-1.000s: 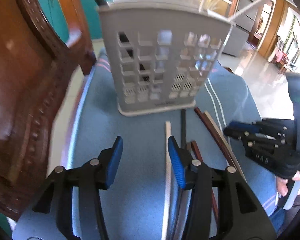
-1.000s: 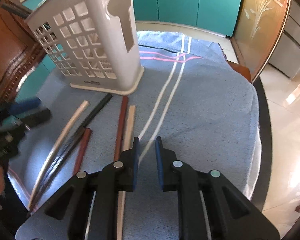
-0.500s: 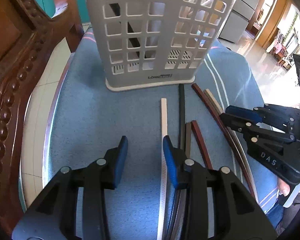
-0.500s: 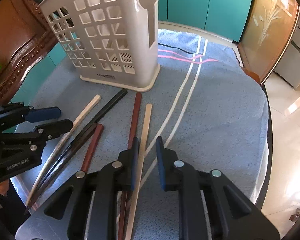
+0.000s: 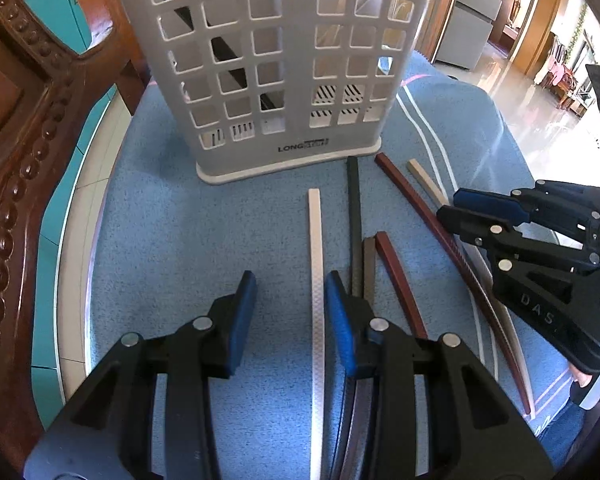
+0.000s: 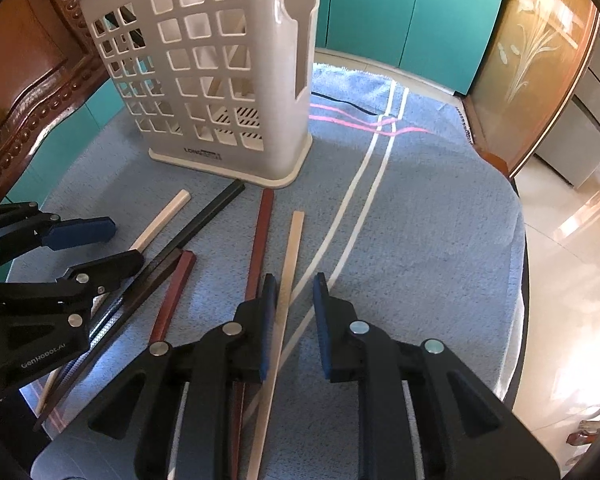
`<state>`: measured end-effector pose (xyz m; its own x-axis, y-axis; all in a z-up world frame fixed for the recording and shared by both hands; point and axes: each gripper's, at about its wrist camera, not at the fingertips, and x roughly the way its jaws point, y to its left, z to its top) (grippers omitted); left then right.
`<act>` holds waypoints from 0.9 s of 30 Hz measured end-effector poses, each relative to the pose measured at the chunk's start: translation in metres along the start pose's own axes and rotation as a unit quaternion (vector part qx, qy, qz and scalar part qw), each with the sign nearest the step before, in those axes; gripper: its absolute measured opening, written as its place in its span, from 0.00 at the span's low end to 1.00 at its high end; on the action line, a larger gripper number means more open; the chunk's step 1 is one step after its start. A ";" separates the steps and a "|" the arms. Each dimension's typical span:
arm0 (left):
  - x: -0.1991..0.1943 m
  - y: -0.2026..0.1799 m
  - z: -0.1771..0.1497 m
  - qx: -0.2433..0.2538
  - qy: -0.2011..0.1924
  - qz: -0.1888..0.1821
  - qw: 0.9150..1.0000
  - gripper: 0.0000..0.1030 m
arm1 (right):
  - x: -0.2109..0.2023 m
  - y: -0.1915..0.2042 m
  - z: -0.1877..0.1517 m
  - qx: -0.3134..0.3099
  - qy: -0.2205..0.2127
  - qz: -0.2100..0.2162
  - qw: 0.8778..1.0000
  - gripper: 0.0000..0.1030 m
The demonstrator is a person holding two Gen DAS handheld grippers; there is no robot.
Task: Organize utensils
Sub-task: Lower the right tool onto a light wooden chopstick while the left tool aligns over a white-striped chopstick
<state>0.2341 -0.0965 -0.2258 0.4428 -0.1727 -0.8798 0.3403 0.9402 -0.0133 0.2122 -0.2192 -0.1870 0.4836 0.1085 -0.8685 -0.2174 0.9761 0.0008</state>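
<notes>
Nearest the left wrist camera, the left gripper (image 5: 288,312) hangs over the blue towel (image 5: 172,240) with its blue-padded jaws moderately apart after narrowing a moment ago. The white chopstick (image 5: 315,264) lies between them, close to the right-hand pad, and neither pad presses on it. Just right of that pad lie the black chopstick (image 5: 354,220), a grey-brown chopstick (image 5: 369,264) and a short reddish-brown chopstick (image 5: 396,280), side by side on the cloth.

In the right wrist view, the right gripper (image 6: 296,320) holds its jaws at a narrow gap. A pale beige chopstick (image 6: 288,276) runs between them, hard by the left pad; whether it touches that pad cannot be told. Nothing is clamped. A long dark red chopstick (image 6: 260,240) lies just left of the beige one.

Beyond the sticks, the white plastic lattice utensil holder (image 5: 284,64) stands upright on the towel, and the far ends of the black and dark red sticks almost reach its base. A dark utensil (image 5: 224,48) leans inside its left compartment. A carved wooden chair (image 5: 16,168) stands to the left of the table, and teal cabinets (image 6: 404,12) line the far wall.
</notes>
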 end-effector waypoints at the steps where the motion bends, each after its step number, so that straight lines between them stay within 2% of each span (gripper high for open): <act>1: 0.000 -0.001 0.000 0.001 0.000 0.002 1.000 0.37 | 0.000 0.001 0.000 -0.002 -0.001 -0.002 1.000 0.20; 4: 0.002 -0.003 0.001 0.000 -0.001 0.004 1.000 0.39 | -0.002 0.005 -0.002 -0.007 -0.005 -0.008 1.000 0.24; 27: 0.001 0.008 0.002 -0.005 0.001 0.007 1.000 0.45 | -0.003 0.006 -0.004 -0.010 -0.009 -0.011 1.000 0.24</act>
<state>0.2391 -0.0896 -0.2263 0.4460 -0.1595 -0.8807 0.3258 0.9454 -0.0063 0.2057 -0.2141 -0.1864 0.5036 0.0906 -0.8592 -0.2227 0.9745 -0.0278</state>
